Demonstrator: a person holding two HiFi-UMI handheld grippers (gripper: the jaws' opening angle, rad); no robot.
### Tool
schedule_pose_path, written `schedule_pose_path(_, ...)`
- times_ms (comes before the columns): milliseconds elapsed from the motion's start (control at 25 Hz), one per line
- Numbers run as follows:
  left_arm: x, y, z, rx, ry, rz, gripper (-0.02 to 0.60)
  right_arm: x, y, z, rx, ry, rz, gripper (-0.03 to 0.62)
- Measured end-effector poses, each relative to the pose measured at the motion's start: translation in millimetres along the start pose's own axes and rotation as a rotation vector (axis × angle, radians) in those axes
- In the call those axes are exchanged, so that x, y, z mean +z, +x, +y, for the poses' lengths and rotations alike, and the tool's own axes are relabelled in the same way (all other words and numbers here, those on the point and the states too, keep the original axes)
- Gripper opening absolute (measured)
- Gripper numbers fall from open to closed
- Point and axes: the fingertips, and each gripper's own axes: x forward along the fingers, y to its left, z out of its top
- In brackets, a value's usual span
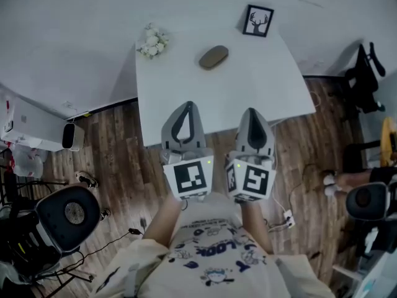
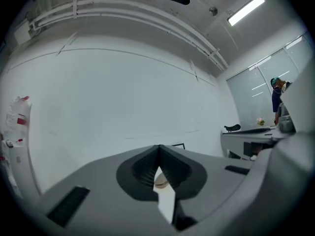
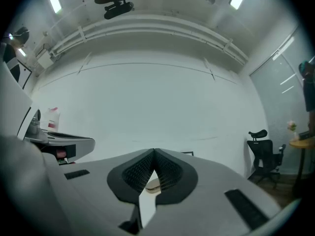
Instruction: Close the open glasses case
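the glasses case [image 1: 213,57], a smooth taupe oval, lies on the far half of the matte white table [image 1: 273,92]. a bunch of pale flowers [image 1: 152,42] sits to its left and a black-framed deer picture [image 1: 258,20] behind it to the right. the left gripper [image 1: 188,105] and right gripper [image 1: 250,112], grey shells with ribbed dark pads, are pinched closed on nothing, side by side over the near edge. only bare tabletop lies between them and the case.

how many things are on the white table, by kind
small white flower bunch: 1
olive-brown oval glasses case: 1
black-framed deer picture: 1
total: 3
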Motion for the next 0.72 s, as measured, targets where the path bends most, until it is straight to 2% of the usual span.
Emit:
schedule_pose_path(360,-11.5,8.9,-10.7,0.015,-0.012,0.014,-0.003,-17.7,12.5,-16.8,0.05,0.007,0.013,-0.002)
schedule_pose_path(720,-39.4,75.6,-3.5,0.02,0.018,0.058,-0.003,-38.1,77.7,-31.8,0.085,-0.017,0.04,0.0)
